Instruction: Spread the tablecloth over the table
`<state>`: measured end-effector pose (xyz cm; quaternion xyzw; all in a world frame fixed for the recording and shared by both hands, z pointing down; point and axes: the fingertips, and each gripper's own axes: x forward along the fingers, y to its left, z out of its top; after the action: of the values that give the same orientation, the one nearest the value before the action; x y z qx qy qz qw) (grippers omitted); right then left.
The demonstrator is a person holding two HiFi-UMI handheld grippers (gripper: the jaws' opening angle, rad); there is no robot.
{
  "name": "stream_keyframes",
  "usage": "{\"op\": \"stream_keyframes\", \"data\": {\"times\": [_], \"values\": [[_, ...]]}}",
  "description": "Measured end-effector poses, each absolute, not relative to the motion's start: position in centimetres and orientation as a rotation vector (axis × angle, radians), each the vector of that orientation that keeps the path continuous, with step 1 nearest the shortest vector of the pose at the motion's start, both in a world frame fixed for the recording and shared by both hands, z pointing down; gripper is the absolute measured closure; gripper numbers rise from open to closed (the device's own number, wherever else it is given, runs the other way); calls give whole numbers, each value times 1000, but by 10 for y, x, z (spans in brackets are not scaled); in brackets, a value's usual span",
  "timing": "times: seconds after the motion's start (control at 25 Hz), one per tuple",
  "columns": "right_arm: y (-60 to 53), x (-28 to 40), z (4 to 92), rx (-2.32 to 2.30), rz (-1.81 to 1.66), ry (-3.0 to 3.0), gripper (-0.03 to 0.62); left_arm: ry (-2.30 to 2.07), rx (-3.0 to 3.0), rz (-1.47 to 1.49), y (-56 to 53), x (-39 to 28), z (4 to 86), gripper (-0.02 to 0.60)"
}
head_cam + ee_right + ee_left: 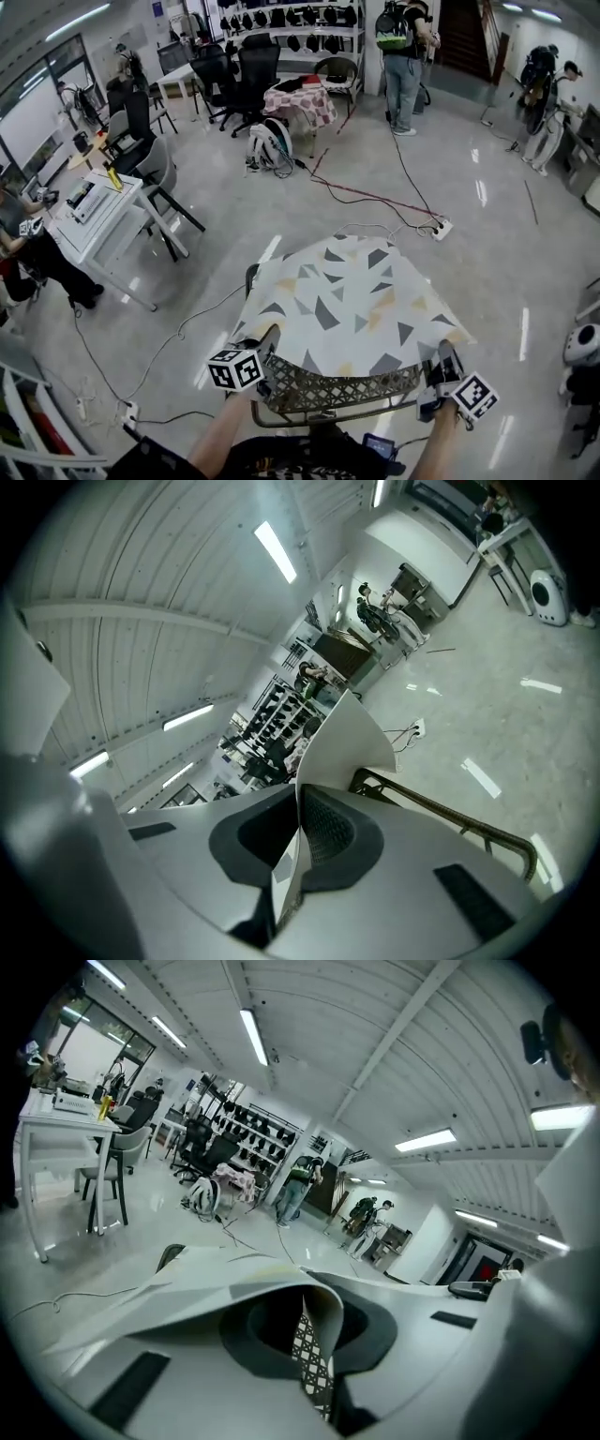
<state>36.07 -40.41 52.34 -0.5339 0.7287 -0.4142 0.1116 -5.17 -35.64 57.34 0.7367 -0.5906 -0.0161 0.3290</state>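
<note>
L gripper [265, 345] was clamped shut on the tablecloth's [347, 300] near-left corner and R gripper [444, 364] on its near-right corner. Both gripper views showed fabric pinched tight betw. the jaws. The cloth, w/ grey & yellow triangles, lay spread over the table [281, 418], reaching its far side. Its near edge hung betw. the grippers, lattice-patterned underside showing, just above the table's metal rim.
</note>
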Motion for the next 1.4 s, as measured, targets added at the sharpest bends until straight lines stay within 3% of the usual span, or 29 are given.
{"op": "stream_keyframes", "data": {"times": [0.48, 0.76, 1.4], "values": [[-316, 341, 532, -1719, -1360, 1986, 577, -1412, 1967, 12, -311, -52, 559, 555], [-291, 296, 529, -1726, -1419, 2078, 577, -1337, 1982, 142, -290, -45, 558, 555], [-152, 270, 637, -1964, -1453, 2069, 574, -1206, 2044, 426, -162, -43, 680, 561]]}}
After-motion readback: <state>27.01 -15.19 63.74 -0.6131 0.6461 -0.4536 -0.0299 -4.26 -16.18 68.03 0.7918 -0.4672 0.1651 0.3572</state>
